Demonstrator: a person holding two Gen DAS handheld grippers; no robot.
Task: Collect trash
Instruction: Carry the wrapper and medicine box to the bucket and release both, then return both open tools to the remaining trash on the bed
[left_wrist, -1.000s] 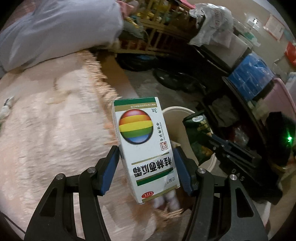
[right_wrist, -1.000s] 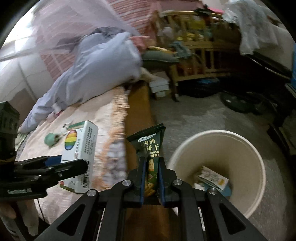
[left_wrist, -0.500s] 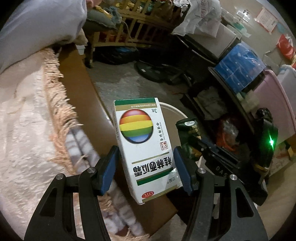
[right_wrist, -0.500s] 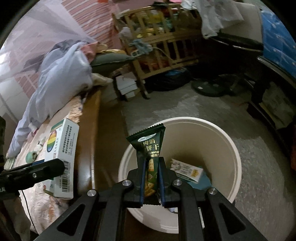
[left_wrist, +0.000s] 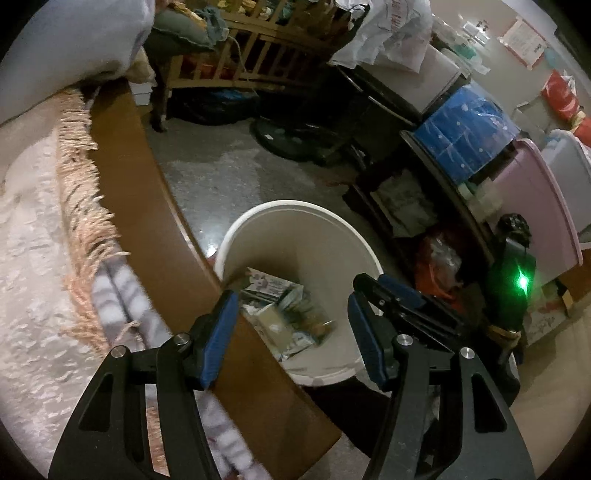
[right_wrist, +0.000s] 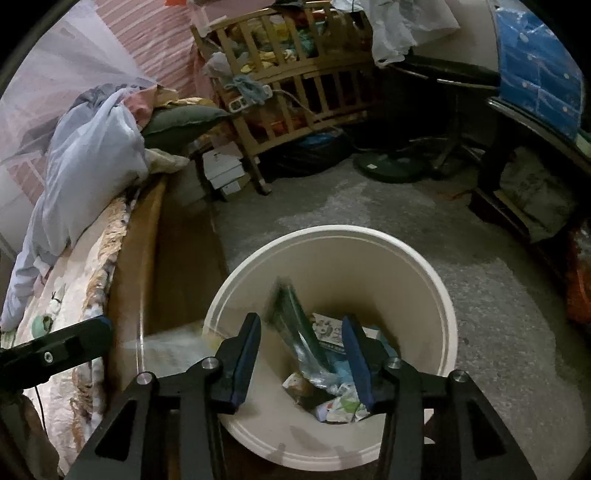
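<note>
Your right gripper (right_wrist: 301, 350) jaws are opening; the green snack wrapper (right_wrist: 295, 332), light and limp, drops free between them into the cream bin (right_wrist: 439, 291). Your left gripper (left_wrist: 291, 332) jaws stand open, empty, over the bin (left_wrist: 295, 210) beside the bed (left_wrist: 37, 258).

Wooden crib (right_wrist: 295, 74) against the far wall; fringed blanket (left_wrist: 44, 221) on the bed; blue storage box (left_wrist: 465, 129) on a shelf.
</note>
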